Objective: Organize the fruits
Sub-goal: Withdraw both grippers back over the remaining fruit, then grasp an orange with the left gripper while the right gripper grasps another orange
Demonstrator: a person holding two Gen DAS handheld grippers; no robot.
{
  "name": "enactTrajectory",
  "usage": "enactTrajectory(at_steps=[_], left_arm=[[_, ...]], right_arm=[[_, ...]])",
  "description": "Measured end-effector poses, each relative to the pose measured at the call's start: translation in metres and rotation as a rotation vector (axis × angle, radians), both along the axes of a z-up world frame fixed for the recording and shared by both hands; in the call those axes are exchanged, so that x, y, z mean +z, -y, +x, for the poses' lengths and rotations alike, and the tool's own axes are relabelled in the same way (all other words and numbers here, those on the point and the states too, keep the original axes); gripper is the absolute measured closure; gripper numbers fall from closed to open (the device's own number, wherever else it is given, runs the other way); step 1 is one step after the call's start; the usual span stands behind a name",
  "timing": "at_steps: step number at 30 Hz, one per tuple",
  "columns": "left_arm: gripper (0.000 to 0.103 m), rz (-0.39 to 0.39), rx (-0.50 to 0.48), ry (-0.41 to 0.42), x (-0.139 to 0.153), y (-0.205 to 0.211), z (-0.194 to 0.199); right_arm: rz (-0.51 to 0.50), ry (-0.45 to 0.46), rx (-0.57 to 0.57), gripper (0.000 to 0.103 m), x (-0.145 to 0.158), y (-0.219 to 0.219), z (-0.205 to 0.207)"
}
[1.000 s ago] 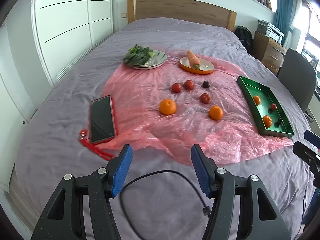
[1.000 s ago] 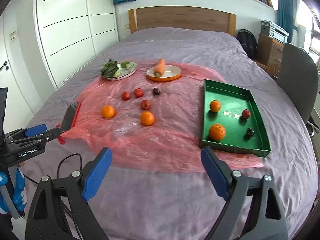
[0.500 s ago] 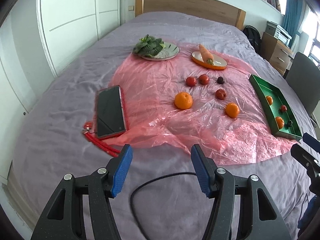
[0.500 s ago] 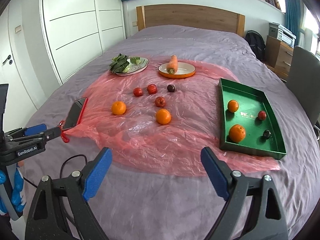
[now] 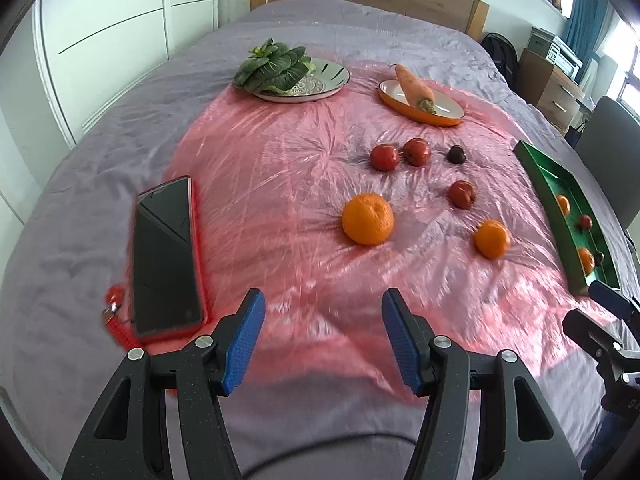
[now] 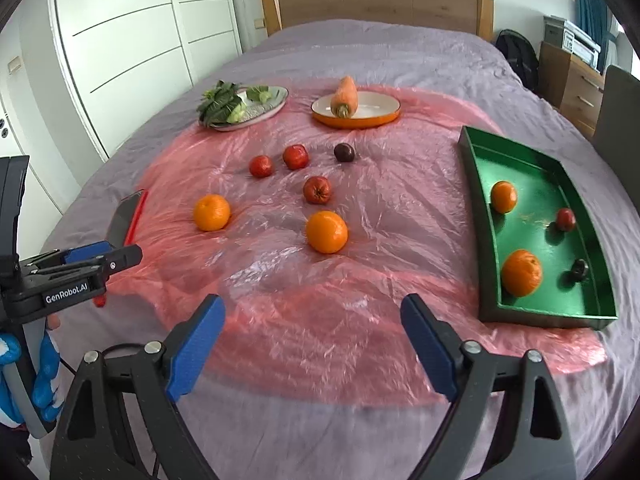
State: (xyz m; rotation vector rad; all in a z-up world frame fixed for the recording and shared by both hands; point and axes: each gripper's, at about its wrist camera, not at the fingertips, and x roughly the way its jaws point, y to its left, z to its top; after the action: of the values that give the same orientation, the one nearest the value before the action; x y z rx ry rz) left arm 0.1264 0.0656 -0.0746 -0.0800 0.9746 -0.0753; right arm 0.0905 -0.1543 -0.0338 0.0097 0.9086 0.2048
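Two oranges (image 5: 367,219) (image 5: 492,239), three small red fruits (image 5: 385,158) (image 5: 417,152) (image 5: 461,194) and a dark plum (image 5: 456,155) lie loose on a pink plastic sheet (image 5: 280,184) over the bed. At the right stands a green tray (image 6: 516,152) holding two oranges (image 6: 521,272) (image 6: 503,196), a red fruit (image 6: 565,219) and a dark fruit (image 6: 579,270). My left gripper (image 5: 323,336) is open and empty, short of the near orange. My right gripper (image 6: 313,344) is open wide and empty, in front of the other loose orange (image 6: 327,231).
A phone in a red case (image 5: 166,258) lies at the sheet's left edge with a red lanyard (image 5: 114,312). At the back are a plate of leafy greens (image 5: 294,74) and an orange dish with a carrot (image 5: 422,98). A chair (image 5: 612,148) stands right of the bed.
Both grippers have moved forward and down toward the sheet, so the fruits and tray look larger and nearer. Neither gripper's jaws changed.
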Motion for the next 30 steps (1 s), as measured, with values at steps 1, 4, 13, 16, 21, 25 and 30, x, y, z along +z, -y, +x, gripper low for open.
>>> enactTrajectory(at_steps=[1,4,13,16,21,25,30], left_arm=[[0.048,-0.001,0.000,-0.007,-0.003,0.000,0.007],[0.048,-0.022,-0.001,-0.022,-0.009,0.001,0.021],[0.048,-0.012,-0.033,-0.021,-0.021,0.016,0.059],[0.048,-0.009,-0.036,-0.020,-0.026,0.019,0.068],[0.048,-0.012,-0.047,-0.020,-0.033,0.023,0.078],[0.048,-0.007,-0.067,-0.013,-0.034,0.030,0.082],[0.048,-0.018,-0.087,-0.016,-0.037,0.036,0.086]], right_arm=[[0.005,-0.006,0.000,0.000,-0.003,0.000,0.005],[0.021,-0.022,0.001,0.000,-0.011,0.001,0.022],[0.038,-0.044,-0.012,0.000,-0.028,0.005,0.064],[0.041,-0.056,-0.002,0.000,-0.034,0.004,0.074],[0.060,-0.077,0.026,0.008,-0.044,0.000,0.089],[0.066,-0.078,0.042,0.017,-0.049,-0.003,0.099],[0.062,-0.090,0.052,0.023,-0.056,-0.005,0.107]])
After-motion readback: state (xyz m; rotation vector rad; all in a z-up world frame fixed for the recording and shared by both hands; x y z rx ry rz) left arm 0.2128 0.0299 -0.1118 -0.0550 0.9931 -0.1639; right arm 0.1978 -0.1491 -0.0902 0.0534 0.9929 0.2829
